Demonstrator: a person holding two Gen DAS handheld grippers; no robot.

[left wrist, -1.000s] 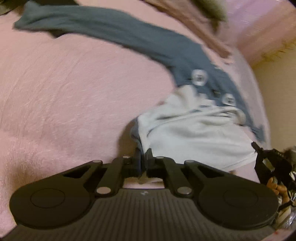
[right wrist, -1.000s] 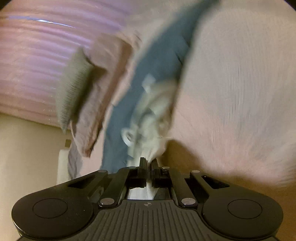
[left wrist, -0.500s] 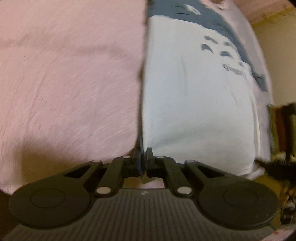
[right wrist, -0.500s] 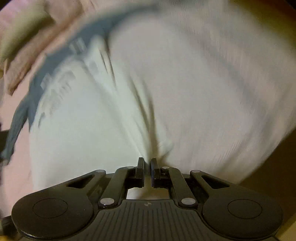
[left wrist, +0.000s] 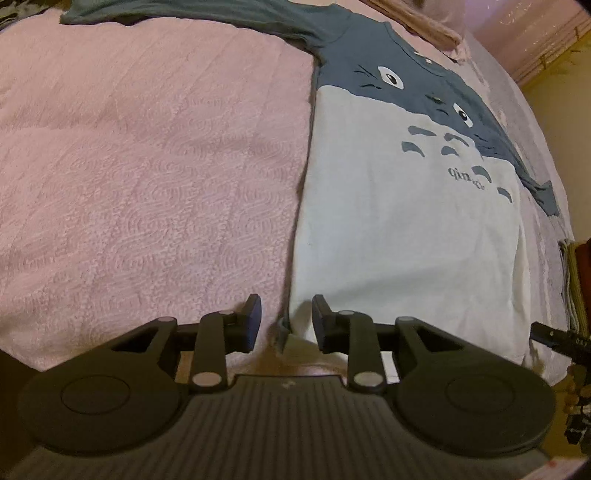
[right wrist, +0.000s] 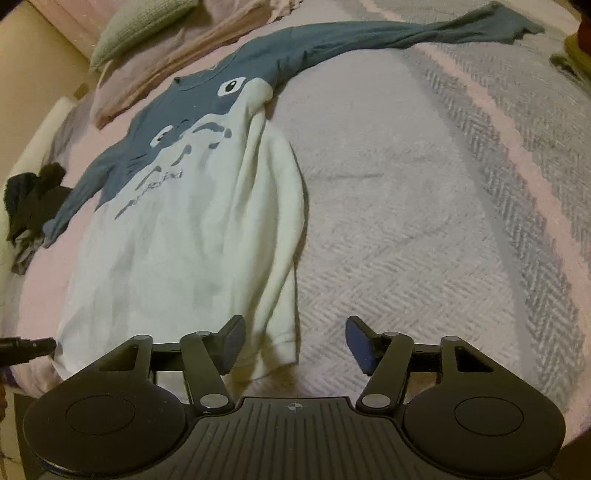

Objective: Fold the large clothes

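Left wrist view: the shirt (left wrist: 399, 229) lies spread flat on the pink blanket (left wrist: 147, 166), white body toward the camera, blue-grey chest and printed eyes farther off, one blue sleeve (left wrist: 207, 14) reaching away to the upper left. Its left side edge runs almost straight up the middle of the picture, and the whole stretch of blanket to the left of it is bare. To the right the shirt ends near the bed's edge, where a yellow wall (left wrist: 561, 110) begins. The left gripper (left wrist: 286, 321) points steeply down at the hem's near corner; its jaws stand a little apart and have just been opening, with the corner of the hem lying loose between them, pressed by neither pad. A second ago they were clamped shut on bunched cloth and the shirt was crumpled; now it lies smooth.

Right wrist view: the same shirt (right wrist: 177, 236) fills the left half, its right side edge rumpled into long folds that run down to the hem. The other sleeve (right wrist: 406, 33) stretches to the upper right. Right of the shirt lies open grey-and-pink blanket (right wrist: 424, 192); a pillow (right wrist: 144, 22) and folded bedding sit at the top left, a dark garment (right wrist: 33, 203) at the left edge. The right gripper (right wrist: 295, 343) points down at the hem, jaws wide and just opened; the hem's corner lies between them, nearer the left finger, unheld. A second ago these jaws were shut on the cloth amid heavy blur
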